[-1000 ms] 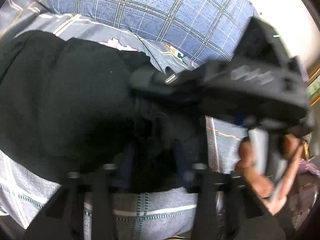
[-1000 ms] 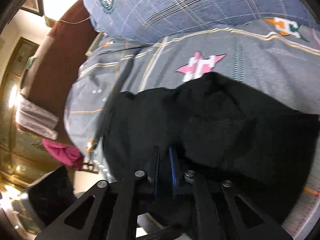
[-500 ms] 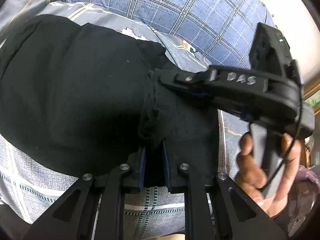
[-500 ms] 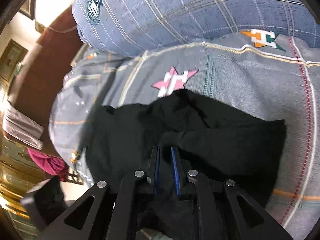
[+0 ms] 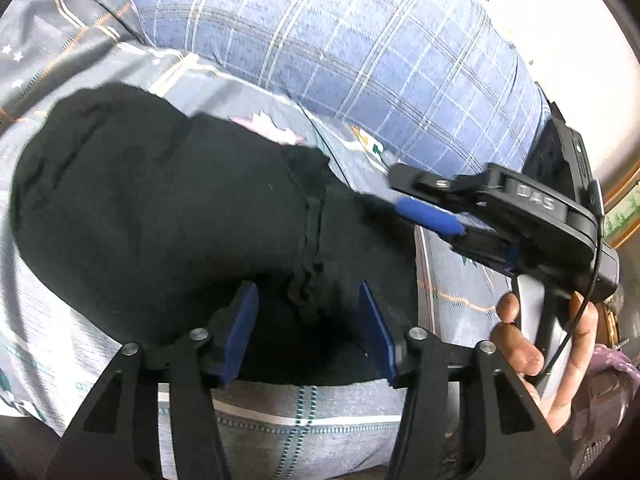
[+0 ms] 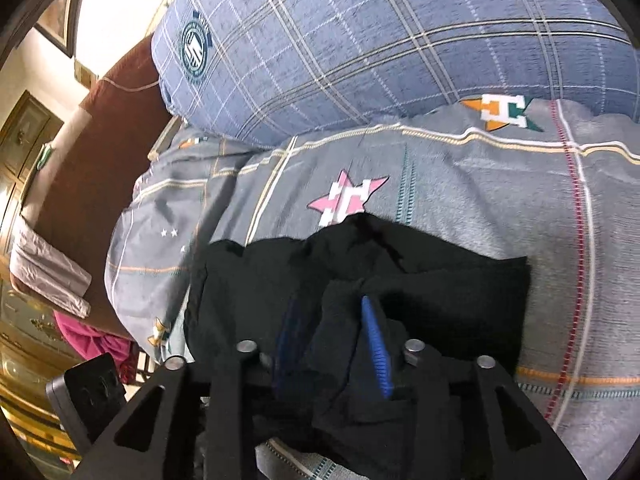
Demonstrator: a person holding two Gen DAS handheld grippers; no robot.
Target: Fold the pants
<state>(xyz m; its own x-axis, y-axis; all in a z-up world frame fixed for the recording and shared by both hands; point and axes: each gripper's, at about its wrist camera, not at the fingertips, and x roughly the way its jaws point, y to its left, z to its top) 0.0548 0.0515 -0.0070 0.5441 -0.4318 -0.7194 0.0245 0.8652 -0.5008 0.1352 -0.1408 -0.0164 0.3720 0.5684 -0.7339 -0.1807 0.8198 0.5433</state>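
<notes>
Black pants (image 5: 168,208) lie bunched in a folded heap on the bed, on a grey patterned bedsheet (image 6: 480,200), just in front of a blue plaid pillow (image 6: 360,40).

Left gripper (image 5: 308,308): jaws opening, blue pads apart on either side of a wrinkled seam of the pants; the pads do not press the cloth.

Right gripper (image 6: 332,320): jaws opening, a fold of black cloth between the fingers, apparently loose.

In the left wrist view the right gripper reaches in from the right, held by a hand (image 5: 532,344), its tip over the pants' edge.

A pink star print (image 6: 344,200) on the sheet sits just beyond the pants.
</notes>
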